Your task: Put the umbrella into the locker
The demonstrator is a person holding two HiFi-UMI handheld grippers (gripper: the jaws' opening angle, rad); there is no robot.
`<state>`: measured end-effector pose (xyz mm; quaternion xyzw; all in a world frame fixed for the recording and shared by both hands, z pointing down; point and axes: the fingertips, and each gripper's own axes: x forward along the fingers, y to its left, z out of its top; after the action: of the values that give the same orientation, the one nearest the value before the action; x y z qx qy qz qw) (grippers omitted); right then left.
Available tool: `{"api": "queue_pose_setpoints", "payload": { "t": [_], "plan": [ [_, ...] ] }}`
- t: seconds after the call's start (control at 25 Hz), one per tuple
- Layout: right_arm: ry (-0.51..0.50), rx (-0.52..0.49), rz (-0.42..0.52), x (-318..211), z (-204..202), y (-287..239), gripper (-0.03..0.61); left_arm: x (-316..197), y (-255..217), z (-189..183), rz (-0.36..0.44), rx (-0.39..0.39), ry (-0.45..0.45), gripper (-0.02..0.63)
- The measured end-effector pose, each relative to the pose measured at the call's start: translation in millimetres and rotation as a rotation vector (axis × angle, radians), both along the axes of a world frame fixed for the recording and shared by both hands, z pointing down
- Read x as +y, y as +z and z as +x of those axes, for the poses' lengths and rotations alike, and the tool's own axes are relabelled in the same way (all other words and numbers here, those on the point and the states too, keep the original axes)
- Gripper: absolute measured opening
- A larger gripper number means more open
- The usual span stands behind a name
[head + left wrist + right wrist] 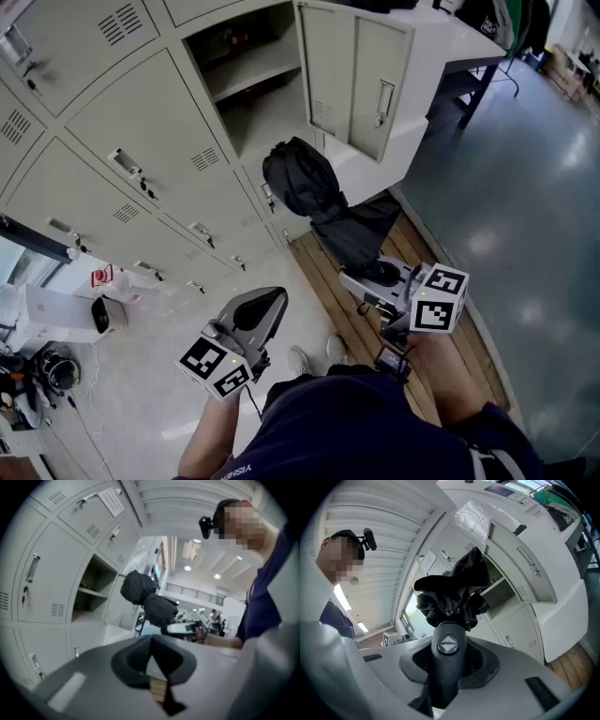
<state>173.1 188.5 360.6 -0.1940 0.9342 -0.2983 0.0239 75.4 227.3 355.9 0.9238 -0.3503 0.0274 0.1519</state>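
My right gripper (367, 278) is shut on the handle (448, 645) of a folded black umbrella (314, 197). The umbrella's bunched canopy (454, 592) points up and forward toward the open locker (253, 84), short of its opening. In the right gripper view the locker's compartment (501, 590) shows just behind and to the right of the canopy. My left gripper (275, 300) hangs lower left, shut, with nothing in it. The left gripper view (151, 641) shows the umbrella (145, 597) out ahead and the open locker (91, 592) to the left.
The locker's door (380, 94) swings out to the right. Closed grey lockers (122, 159) fill the wall to the left. A white box and loose clutter (56, 314) lie on the floor at far left. A wooden floor strip (469, 356) runs under my right arm.
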Motion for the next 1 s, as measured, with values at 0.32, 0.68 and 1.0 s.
{"api": "queue_pose_setpoints", "payload": {
  "t": [0.32,0.68,1.0],
  "plan": [
    [-0.001,-0.002,-0.008,0.5,-6.7,2.3,0.1,0.0,3.7,-8.5,-0.01,0.006,-0.011,0.003],
    [-0.021,-0.015,-0.038,-0.8,-8.1,10.7,0.1,1.2,9.9,-7.4,-0.027,0.01,-0.033,0.003],
    [-0.023,0.015,-0.022,-5.2,14.1,17.9,0.1,8.8,10.5,6.4,-0.018,-0.009,-0.068,0.003]
  ]
}}
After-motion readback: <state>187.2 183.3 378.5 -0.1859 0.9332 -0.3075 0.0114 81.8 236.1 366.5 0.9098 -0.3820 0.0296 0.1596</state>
